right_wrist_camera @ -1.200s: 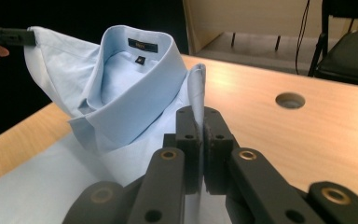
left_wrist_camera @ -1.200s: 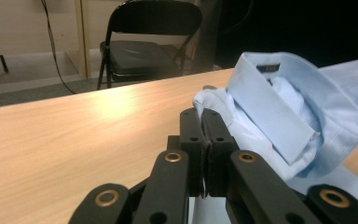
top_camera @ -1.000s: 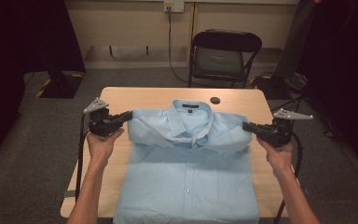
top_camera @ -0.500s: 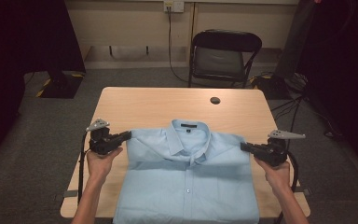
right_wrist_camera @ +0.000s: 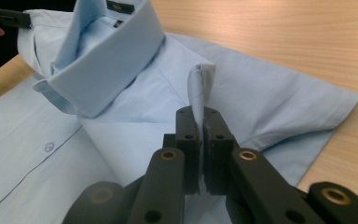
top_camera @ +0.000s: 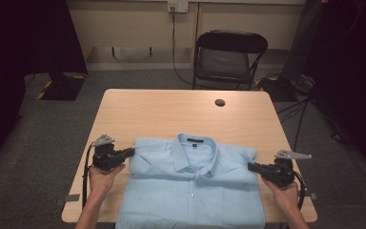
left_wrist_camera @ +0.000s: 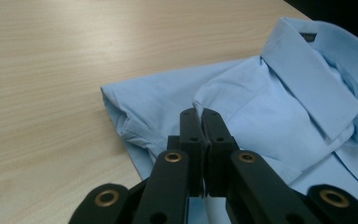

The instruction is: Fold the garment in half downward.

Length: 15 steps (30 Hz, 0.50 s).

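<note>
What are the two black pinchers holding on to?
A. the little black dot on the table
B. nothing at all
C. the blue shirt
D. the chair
C: the left gripper and the right gripper each have their jaws shut on a fold of the blue shirt, one at each shoulder, as it lies on the table.

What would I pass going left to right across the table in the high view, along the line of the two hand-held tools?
Left gripper → light blue shirt, with its collar near the middle → right gripper → bare edge of the wooden table.
</note>
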Motion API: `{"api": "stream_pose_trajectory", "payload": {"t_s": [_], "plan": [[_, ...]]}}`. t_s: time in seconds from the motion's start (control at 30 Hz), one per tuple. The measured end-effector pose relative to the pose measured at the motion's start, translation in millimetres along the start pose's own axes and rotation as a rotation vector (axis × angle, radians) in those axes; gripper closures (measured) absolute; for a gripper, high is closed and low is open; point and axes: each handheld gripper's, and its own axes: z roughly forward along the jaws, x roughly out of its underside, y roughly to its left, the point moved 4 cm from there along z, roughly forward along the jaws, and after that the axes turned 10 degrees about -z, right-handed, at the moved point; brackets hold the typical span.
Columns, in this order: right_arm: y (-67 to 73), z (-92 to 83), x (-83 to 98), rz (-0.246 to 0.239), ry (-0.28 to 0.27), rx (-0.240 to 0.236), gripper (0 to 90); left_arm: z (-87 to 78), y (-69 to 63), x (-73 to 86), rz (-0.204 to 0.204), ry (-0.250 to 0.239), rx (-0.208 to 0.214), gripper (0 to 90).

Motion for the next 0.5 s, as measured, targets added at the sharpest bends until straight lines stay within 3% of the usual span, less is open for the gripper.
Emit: {"api": "stream_pose_trajectory", "payload": {"t_s": [0.23, 0.33, 0.5], "plan": [[-0.8, 9.3, 15.6, 0.005, 0.075, 0.007, 86.9, 9.1, 7.7, 19.0, -0.010, 0.078, -0.022, 88.6], [-1.8, 11.6, 16.7, 0.001, 0.085, 0.017, 86.8, 10.5, 10.6, 18.4, -0.032, 0.069, -0.011, 88.4], [-8.0, 18.9, 14.5, 0.006, 0.087, 0.042, 86.6, 19.4, 14.8, 19.1, -0.039, 0.072, -0.040, 88.3]]}}
